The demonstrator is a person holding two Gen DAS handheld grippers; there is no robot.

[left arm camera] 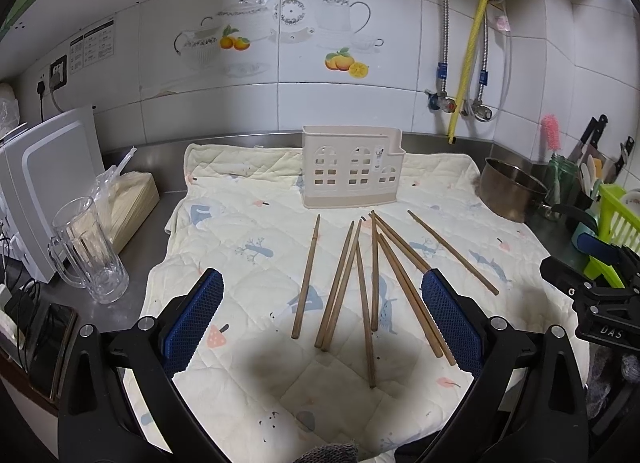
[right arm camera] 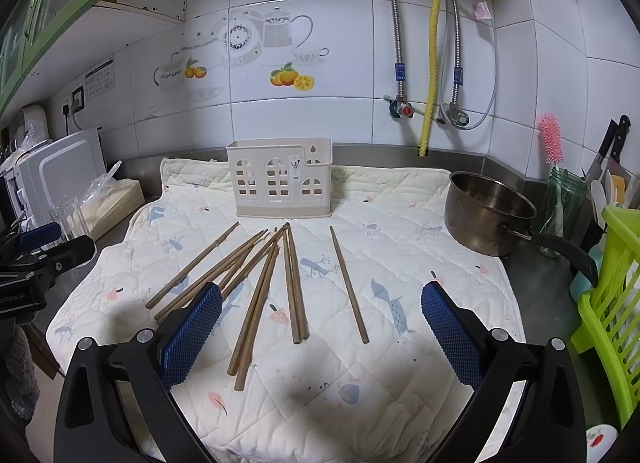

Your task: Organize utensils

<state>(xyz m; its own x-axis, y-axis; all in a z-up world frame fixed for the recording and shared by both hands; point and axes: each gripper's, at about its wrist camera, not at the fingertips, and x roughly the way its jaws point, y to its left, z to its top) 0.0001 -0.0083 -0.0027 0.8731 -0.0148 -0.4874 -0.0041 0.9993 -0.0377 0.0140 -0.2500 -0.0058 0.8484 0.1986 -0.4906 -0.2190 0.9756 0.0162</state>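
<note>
Heads up: both your left gripper (left arm camera: 322,317) and right gripper (right arm camera: 321,319) are wide open, holding nothing. The thin brown wooden chopsticks (left arm camera: 362,283) overlap, so you'll likely snag two. The beige plastic utensil caddy (left arm camera: 352,167) sits at 12 o'clock on a soft quilted cream cloth (left arm camera: 248,231), steel kitchen counter underneath.

counter (right arm camera: 532,295) | quilted mat (right arm camera: 400,363) | pot (right arm camera: 486,215) | glass mug (left arm camera: 86,251)

Matt wooden chopsticks (left arm camera: 362,283), quilted cloth mat (left arm camera: 248,231), smooth plastic holder (left arm camera: 352,167), dull metal pot (right arm camera: 486,211).
</note>
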